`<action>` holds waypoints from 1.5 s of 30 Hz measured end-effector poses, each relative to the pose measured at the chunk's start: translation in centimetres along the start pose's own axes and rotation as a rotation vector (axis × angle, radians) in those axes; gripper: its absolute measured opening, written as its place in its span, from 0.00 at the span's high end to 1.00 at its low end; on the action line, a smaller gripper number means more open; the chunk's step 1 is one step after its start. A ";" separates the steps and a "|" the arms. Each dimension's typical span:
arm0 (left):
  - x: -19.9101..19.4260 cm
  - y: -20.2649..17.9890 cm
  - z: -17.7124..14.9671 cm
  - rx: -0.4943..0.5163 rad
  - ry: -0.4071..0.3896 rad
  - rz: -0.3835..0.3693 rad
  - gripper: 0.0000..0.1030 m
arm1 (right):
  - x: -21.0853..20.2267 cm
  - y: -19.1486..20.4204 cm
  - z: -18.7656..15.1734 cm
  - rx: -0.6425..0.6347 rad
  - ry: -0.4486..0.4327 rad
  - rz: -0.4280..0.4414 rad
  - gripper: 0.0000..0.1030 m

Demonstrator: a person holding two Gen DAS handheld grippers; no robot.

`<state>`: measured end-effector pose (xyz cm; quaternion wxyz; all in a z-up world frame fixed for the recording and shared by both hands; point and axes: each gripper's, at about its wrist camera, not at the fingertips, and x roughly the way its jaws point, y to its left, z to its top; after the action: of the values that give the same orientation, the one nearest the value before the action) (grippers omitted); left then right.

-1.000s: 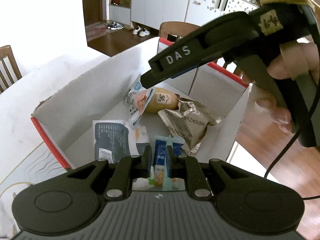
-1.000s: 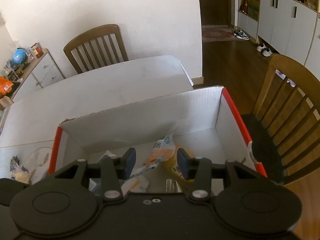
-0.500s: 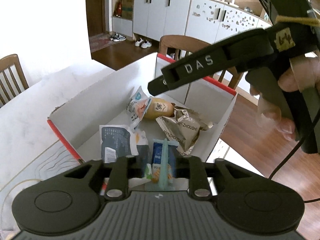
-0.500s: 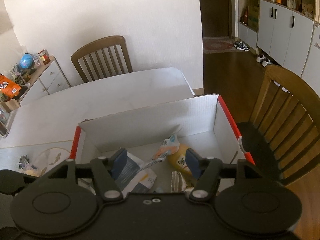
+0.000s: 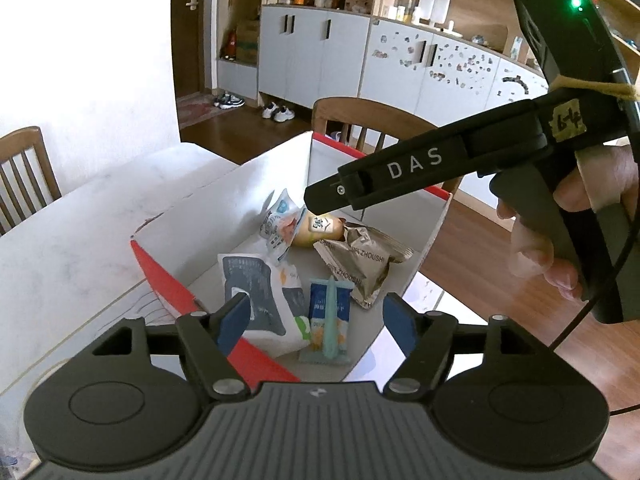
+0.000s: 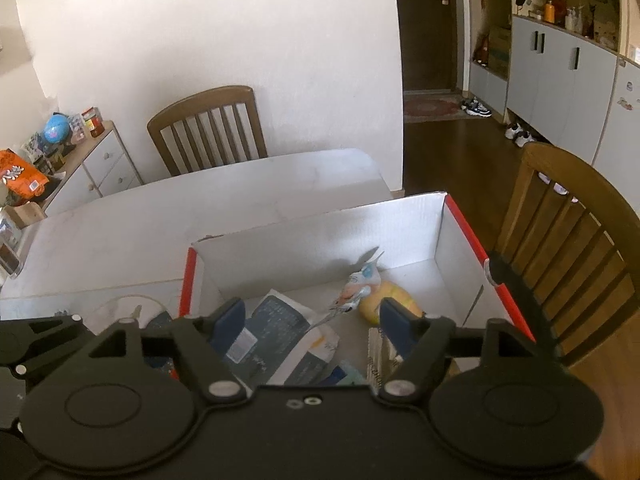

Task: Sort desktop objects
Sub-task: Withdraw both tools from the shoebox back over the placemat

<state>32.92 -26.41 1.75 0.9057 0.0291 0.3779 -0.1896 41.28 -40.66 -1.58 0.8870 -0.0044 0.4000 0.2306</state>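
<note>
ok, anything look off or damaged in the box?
Nothing spilled or torn. The snack packets lie loose in the cardboard box: the silver packet is crumpled, and the white pouch leans on a yellow item. The blue sachet lies flat. Both grippers' jaws are opening, nothing between them.

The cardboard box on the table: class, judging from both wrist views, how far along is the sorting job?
Done: several snack packets lie in the cardboard box, among them a blue sachet, a silver pouch and a yellow packet. In hand: nothing. The left tongs and right tongs are opening, gripping nothing. Left: something small near a round mat beside the box, too unclear to identify.
</note>
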 end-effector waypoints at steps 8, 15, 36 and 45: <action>-2.6 1.2 -1.9 0.010 -0.015 -0.025 0.19 | -1.2 2.4 -1.4 0.011 -0.030 0.001 0.16; -4.9 2.8 -3.8 0.001 -0.046 -0.009 0.00 | -1.8 5.3 -2.4 0.006 -0.048 0.002 0.13; -12.7 9.5 -10.6 -0.076 -0.094 0.081 0.00 | -1.4 15.1 -4.1 -0.044 -0.059 0.062 0.12; -15.6 13.2 -14.1 -0.124 -0.113 0.148 0.00 | -0.9 18.8 -5.5 -0.078 -0.044 0.085 0.12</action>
<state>18.23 -6.40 1.31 0.9371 -0.0098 0.3342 -0.1000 29.15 -25.29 -1.37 0.8842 -0.0171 0.3708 0.2834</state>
